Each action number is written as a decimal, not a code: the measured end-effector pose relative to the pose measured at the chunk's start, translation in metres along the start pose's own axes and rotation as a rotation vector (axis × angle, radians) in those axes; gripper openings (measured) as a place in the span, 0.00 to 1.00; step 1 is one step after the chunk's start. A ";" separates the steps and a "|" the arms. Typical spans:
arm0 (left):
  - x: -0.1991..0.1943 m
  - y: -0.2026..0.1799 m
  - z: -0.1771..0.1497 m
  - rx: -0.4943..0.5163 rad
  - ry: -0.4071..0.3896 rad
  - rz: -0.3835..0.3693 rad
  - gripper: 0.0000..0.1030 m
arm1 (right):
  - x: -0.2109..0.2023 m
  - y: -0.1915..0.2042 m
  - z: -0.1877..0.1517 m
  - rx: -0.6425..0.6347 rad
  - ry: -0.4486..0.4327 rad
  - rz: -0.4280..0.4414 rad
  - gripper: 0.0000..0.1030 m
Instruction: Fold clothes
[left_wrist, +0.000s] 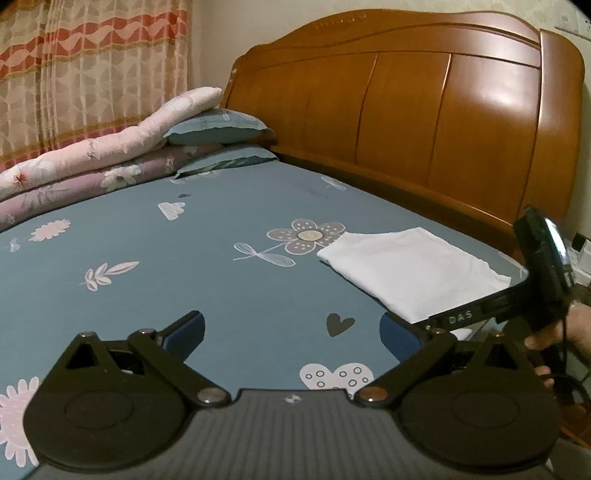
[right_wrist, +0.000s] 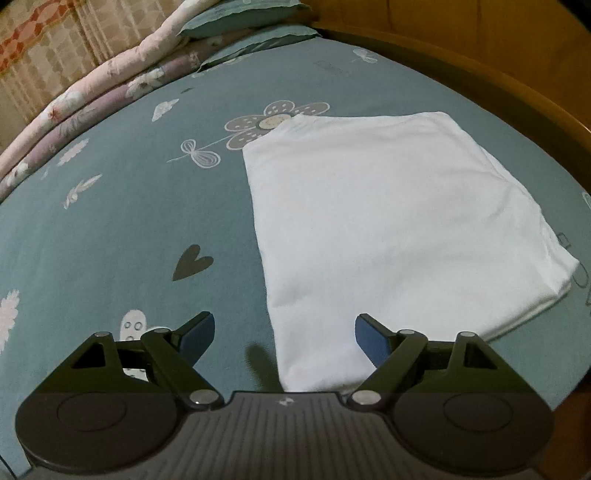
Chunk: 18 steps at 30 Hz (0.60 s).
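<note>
A white garment (right_wrist: 388, 221) lies folded into a flat rectangle on the teal flowered bed sheet (right_wrist: 129, 229). My right gripper (right_wrist: 284, 338) hovers open just above the garment's near edge, with nothing between its blue pads. In the left wrist view the same white garment (left_wrist: 410, 269) lies to the right, and my left gripper (left_wrist: 291, 332) stands open over bare sheet to its left. The right gripper's body (left_wrist: 543, 273), held by a hand (left_wrist: 569, 332), shows at the right edge of that view.
Folded pink and purple quilts (left_wrist: 92, 162) and two teal pillows (left_wrist: 221, 129) are stacked at the bed's far left. A wooden headboard (left_wrist: 406, 103) runs behind the bed. Patterned curtains (left_wrist: 92, 66) hang at the back left.
</note>
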<state>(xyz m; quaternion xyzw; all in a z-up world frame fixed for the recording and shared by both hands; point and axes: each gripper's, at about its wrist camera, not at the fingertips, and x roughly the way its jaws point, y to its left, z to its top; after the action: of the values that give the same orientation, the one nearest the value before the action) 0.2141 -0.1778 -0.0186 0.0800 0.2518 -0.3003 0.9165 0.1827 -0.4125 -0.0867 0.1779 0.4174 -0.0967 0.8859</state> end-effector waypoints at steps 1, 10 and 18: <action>-0.001 0.000 0.000 0.000 -0.003 0.004 0.98 | -0.004 0.001 0.000 0.002 -0.011 0.009 0.84; -0.009 0.004 0.001 -0.032 -0.005 0.001 0.99 | -0.002 0.016 -0.011 -0.017 0.007 0.052 0.86; -0.020 0.003 0.003 -0.052 -0.021 -0.004 0.99 | -0.020 0.016 -0.024 0.009 -0.010 0.073 0.89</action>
<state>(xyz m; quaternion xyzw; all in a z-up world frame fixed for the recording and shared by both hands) 0.2034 -0.1662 -0.0055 0.0526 0.2499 -0.2962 0.9203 0.1584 -0.3880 -0.0810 0.1963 0.4056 -0.0672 0.8902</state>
